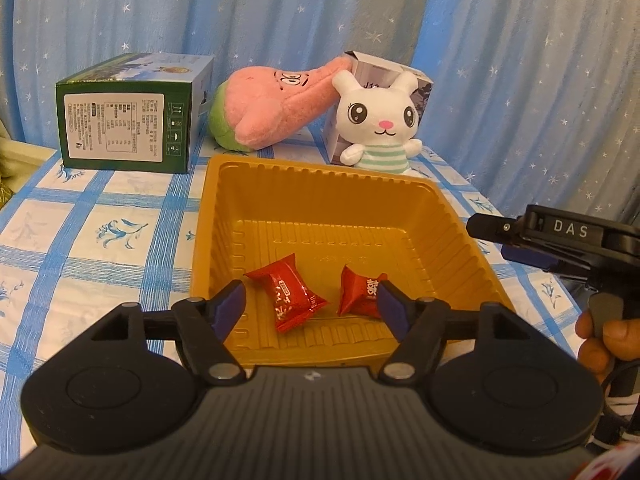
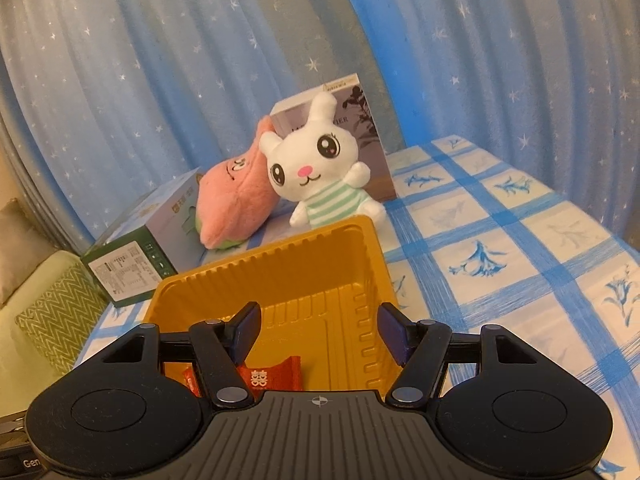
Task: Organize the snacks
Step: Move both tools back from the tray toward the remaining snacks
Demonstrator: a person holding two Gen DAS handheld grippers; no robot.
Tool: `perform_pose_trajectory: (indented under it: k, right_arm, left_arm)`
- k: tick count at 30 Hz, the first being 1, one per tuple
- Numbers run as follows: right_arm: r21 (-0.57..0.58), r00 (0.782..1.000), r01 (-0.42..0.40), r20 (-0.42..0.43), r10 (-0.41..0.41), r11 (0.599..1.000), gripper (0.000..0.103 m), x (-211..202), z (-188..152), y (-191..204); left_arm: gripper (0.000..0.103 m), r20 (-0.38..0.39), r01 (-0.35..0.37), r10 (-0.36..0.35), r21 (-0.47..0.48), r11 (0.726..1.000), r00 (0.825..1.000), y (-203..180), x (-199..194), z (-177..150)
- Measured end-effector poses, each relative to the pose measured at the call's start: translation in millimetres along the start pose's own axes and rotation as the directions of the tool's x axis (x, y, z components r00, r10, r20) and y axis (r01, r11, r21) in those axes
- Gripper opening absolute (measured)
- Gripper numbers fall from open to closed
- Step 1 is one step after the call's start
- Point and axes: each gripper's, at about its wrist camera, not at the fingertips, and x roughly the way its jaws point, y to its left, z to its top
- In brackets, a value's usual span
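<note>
Both tongs, left (image 1: 310,306) and right (image 2: 320,334), stand half-open and empty above the tray (image 1: 304,178); lift clear without nudging the two candies (image 1: 286,300).

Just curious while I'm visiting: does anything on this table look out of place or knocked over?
Only the pink plush, which has toppled sideways against the grey box. The two red candies lie neatly in the gold tray.

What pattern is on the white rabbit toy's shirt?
Green and white stripes on the rabbit toy, clearest in the right wrist view.
</note>
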Motion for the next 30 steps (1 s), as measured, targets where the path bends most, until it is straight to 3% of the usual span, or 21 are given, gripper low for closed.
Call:
perform_pose_trajectory:
  k: [12, 23, 30]
  right_arm:
    - [-0.088, 0.997, 0.029, 0.076, -0.023, 0.996, 0.065, -68.3, -19.9, 6.7]
    - [-0.064, 0.999, 0.049, -0.015, -0.05, 0.997, 0.065, -143.0, -97.2, -6.4]
    - [-0.068, 0.998, 0.02, -0.052, -0.024, 0.997, 0.065, -183.5, -134.6, -2.8]
  left_arm:
    - [0.078, 0.032, 0.015, -0.015, -0.013, 1.0, 0.999, -19.0, -50.6, -20.1]
    - [0.078, -0.016, 0.017, -0.017, -0.033, 0.999, 1.0, -31.3, -110.8, -87.8]
    - [0.078, -0.034, -0.01, 0.007, -0.08, 0.997, 0.999, -27.3, -145.2, -127.3]
